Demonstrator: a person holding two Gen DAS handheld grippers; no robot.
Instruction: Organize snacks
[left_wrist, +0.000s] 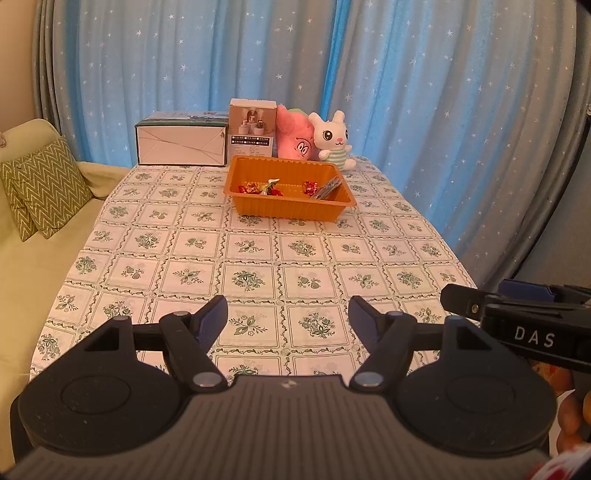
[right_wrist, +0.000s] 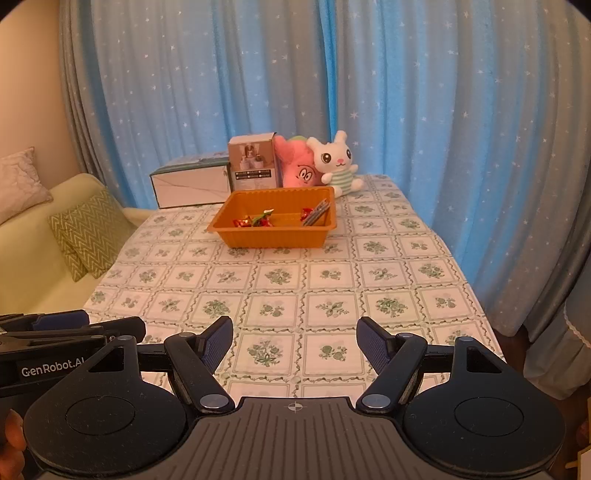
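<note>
Holding both hand-held grippers low over the near edge of the tabletop (left_wrist: 258, 258), side by side. My left hand-held gripper (left_wrist: 288, 317) is spread wide, nothing between its two blue pads. My right hand-held gripper (right_wrist: 295, 338) is spread just as wide, also empty; from the left wrist view it shows at the right edge.

Count of things at the far end:
- One orange tray (left_wrist: 291, 212), standing alone, just in front of the boxes and toys.
- Snacks inside the tray: three red-wrapped sweets (left_wrist: 249, 188) that I can make out, one wrapper with green and white (left_wrist: 271, 183) among the left ones, and one bundle of thin grey sticks (left_wrist: 327, 189) leaning into the right corner. Exact number of sticks I cannot tell.
- Two boxes: a long white one (left_wrist: 181, 142) and a taller beige one (left_wrist: 252, 129), touching each other.
- Two plush toys: one pink (left_wrist: 295, 136), one white rabbit (left_wrist: 332, 138) in a striped top, side by side right of the boxes.

Left of the tabletop, a sofa (left_wrist: 40, 273) with two green zigzag cushions (left_wrist: 46, 186). No snacks lie on the cloth outside the tray.
</note>
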